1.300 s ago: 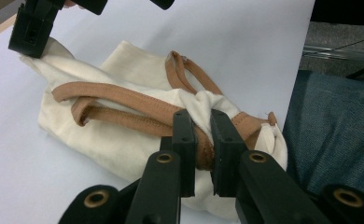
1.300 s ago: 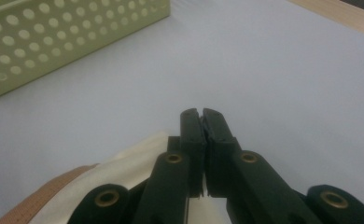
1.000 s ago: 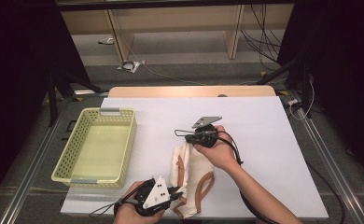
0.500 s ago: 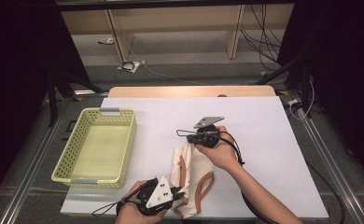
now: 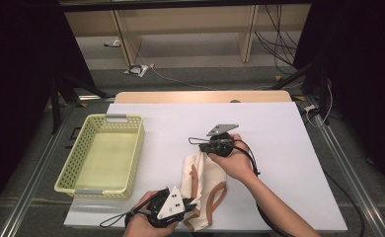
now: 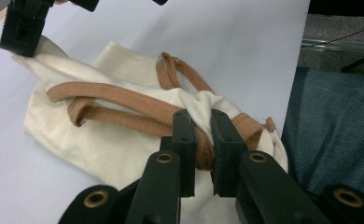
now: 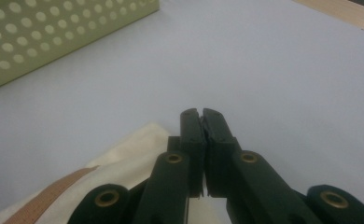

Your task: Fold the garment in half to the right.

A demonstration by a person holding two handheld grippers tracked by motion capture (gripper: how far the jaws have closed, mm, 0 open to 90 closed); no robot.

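Cream canvas bag with two tan straps, pinched by both grippers' fingers, beside one basket.

In the right gripper view the basket is cut off at 10 o'clock; the bag runs off at 7 o'clock, its grip hidden.

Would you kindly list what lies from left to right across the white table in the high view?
Yellow-green basket → left gripper → cream tote bag → right gripper at the bag's far end, so those last three overlap somewhat.
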